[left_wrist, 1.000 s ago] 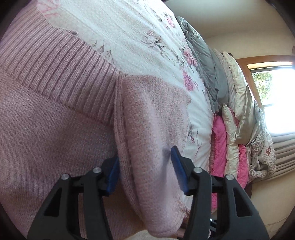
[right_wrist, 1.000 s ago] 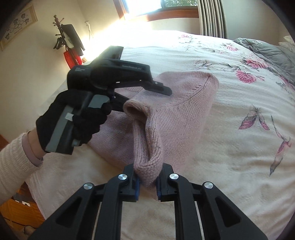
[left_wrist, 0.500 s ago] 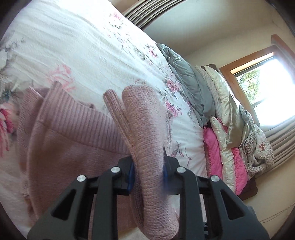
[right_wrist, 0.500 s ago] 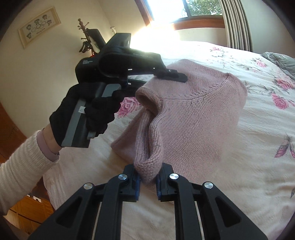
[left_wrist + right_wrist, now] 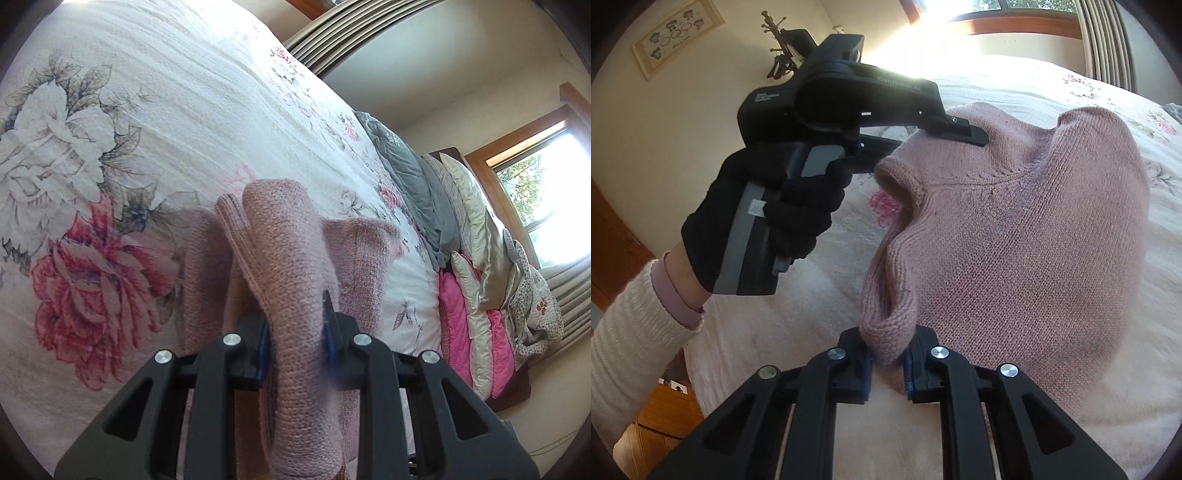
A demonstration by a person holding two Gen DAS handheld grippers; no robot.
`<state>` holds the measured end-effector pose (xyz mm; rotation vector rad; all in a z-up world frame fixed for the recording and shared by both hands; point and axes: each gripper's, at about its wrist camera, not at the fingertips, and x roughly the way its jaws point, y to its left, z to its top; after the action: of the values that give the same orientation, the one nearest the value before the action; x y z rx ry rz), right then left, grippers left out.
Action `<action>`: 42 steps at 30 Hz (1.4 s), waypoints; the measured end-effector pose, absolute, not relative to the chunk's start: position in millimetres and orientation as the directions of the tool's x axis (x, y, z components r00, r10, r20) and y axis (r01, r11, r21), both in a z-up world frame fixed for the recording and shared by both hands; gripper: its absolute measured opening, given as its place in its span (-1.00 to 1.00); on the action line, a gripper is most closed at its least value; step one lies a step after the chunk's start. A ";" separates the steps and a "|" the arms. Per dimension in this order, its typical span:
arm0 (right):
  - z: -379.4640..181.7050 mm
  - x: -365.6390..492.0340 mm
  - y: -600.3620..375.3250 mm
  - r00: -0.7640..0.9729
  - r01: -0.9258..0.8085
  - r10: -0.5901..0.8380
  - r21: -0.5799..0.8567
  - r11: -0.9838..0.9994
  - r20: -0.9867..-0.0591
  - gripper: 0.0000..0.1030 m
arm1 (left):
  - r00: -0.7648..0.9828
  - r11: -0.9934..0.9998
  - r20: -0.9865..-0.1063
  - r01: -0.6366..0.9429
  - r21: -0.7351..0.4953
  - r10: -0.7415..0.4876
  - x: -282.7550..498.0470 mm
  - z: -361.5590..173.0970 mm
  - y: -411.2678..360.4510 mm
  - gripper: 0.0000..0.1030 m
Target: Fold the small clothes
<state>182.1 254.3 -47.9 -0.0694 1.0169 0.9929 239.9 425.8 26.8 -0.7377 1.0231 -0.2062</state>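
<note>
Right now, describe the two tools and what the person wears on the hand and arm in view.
Both are black plastic. The right tool and left tool have angular cut-out fingers, silver screws and blue pads. From the right wrist view, the left one shows a pistol grip with a grey stripe and small white lettering. The hand wears a black glove, above a cream knit sleeve with a mauve cuff.

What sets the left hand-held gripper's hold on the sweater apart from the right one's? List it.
Left hand-held gripper clamps a thick rounded fold of the sweater, so its jaws stand apart; right hand-held gripper pinches a narrower bunch of edge, jaws closer. In the right wrist view the left one holds its end higher, the right one sits low, close to the bedspread. Both are shut on the same pink knit.
</note>
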 end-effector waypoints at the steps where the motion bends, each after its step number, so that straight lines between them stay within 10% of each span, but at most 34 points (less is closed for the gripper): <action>1: -54.3 184.0 259.1 0.144 -0.714 0.653 0.379 0.589 -0.744 -0.75 | 0.520 0.753 -0.711 -0.181 -0.633 -0.473 239.7 20.6 429.4 -0.57; 6: -86.9 184.3 276.7 0.140 -0.700 0.592 0.343 0.626 -0.794 -0.66 | 0.521 0.743 -0.718 -0.216 -0.634 -0.462 236.7 -13.3 443.6 -0.56; 11: -101.4 179.3 281.2 0.105 -0.698 0.618 0.385 0.604 -0.779 -0.03 | 0.545 0.706 -0.692 -0.234 -0.668 -0.474 228.2 -23.9 454.3 -0.39; 23: -78.8 179.9 124.5 0.301 -0.431 0.584 0.439 0.788 -0.754 0.38 | 0.578 0.813 -0.725 -0.170 -0.557 -0.375 116.5 48.0 414.2 -0.31; 31: -143.2 217.8 98.4 0.153 -0.206 0.679 0.648 0.733 -0.718 0.33 | 0.452 0.855 -0.815 -0.187 -0.485 -0.363 101.9 6.8 365.9 -0.27; 33: -155.6 222.7 95.4 0.102 -0.164 0.722 0.704 0.691 -0.685 -0.33 | 0.443 0.869 -0.827 -0.181 -0.461 -0.346 107.9 3.3 364.0 -0.66; 35: -155.5 217.1 85.2 0.113 -0.147 0.739 0.725 0.673 -0.664 -0.50 | 0.438 0.868 -0.830 -0.188 -0.460 -0.345 111.6 0.1 368.0 -0.81; 42: -159.6 200.0 84.8 0.113 -0.175 0.666 0.645 0.744 -0.738 -0.58 | 0.443 0.857 -0.822 -0.194 -0.477 -0.357 106.9 -23.9 380.5 -0.84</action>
<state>200.0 84.8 -159.6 0.4542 1.3236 0.6484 106.9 380.5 -23.9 -0.5611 1.1238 -0.1079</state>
